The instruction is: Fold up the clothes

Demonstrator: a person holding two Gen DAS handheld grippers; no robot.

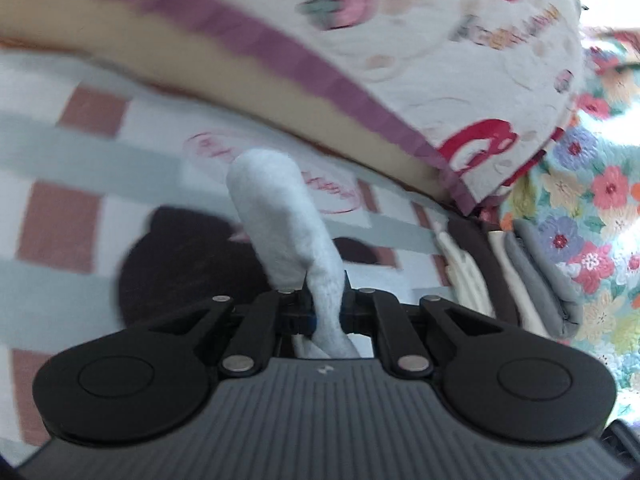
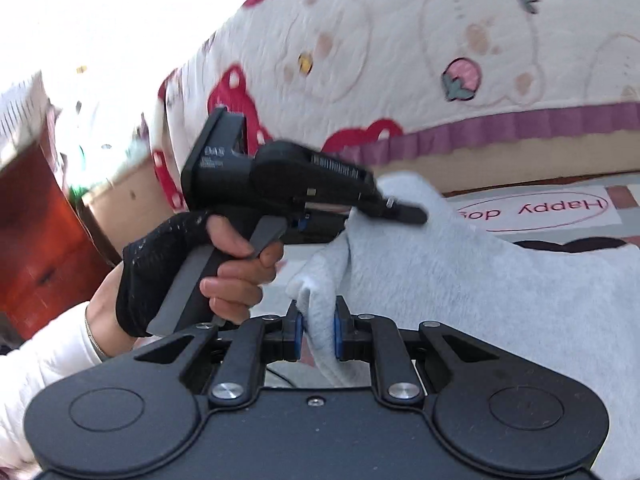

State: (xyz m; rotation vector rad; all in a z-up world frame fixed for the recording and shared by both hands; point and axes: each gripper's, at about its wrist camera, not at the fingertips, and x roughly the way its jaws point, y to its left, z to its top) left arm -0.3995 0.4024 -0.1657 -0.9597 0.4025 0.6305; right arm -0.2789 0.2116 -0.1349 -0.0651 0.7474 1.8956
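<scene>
A pale grey fleecy garment [image 2: 460, 264] hangs between both grippers above a checked bed sheet [image 1: 132, 152]. In the left wrist view my left gripper [image 1: 326, 300] is shut on a bunched fold of the pale grey garment [image 1: 280, 208], which sticks up ahead of the fingers. In the right wrist view my right gripper [image 2: 318, 332] is shut on another edge of the same cloth, blue pads pressing it from both sides. The left gripper [image 2: 404, 212] appears there too, held by a gloved hand [image 2: 192, 264], pinching the cloth's upper edge.
A quilted cream cover [image 1: 440, 40] with red and strawberry prints and a purple trim lies behind. Folded grey, cream and dark clothes [image 1: 520, 272] are stacked at the right beside a floral blanket [image 1: 592, 200]. A dark round print [image 1: 188, 264] marks the sheet. Wooden furniture [image 2: 36, 240] stands left.
</scene>
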